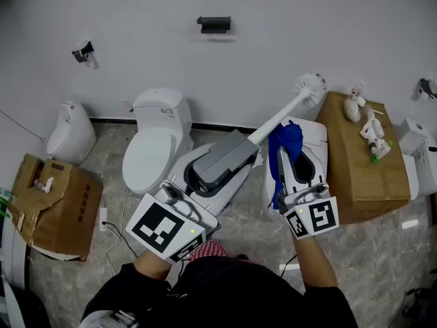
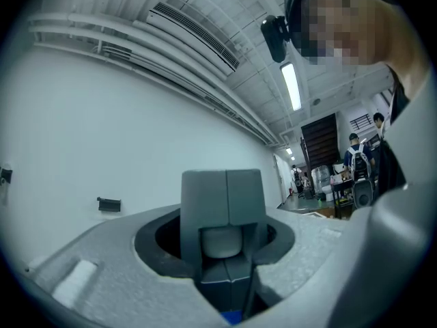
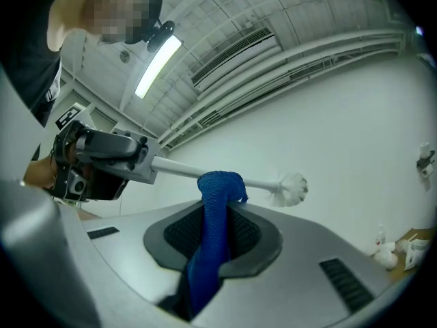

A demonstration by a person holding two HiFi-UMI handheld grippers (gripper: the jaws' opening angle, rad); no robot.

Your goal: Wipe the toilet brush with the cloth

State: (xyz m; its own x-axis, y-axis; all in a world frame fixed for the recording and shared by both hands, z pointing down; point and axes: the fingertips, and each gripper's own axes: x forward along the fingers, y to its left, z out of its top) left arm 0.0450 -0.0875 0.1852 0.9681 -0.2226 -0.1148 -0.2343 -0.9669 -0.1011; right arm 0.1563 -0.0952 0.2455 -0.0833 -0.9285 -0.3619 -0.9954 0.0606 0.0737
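Clamping the toilet brush (image 1: 283,115) by its handle in the left gripper (image 1: 235,149), centre frame; draping the blue cloth (image 1: 287,139), pinched in the right gripper (image 1: 289,161), over its shaft.

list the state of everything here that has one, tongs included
toilet brush: lifted, tilted, bristle head away from the person
cloth: draped over the brush shaft
left tongs: shut on the toilet brush handle
right tongs: shut on the cloth
toilet lid: down
cardboard box on the right: closed, small bottles on top
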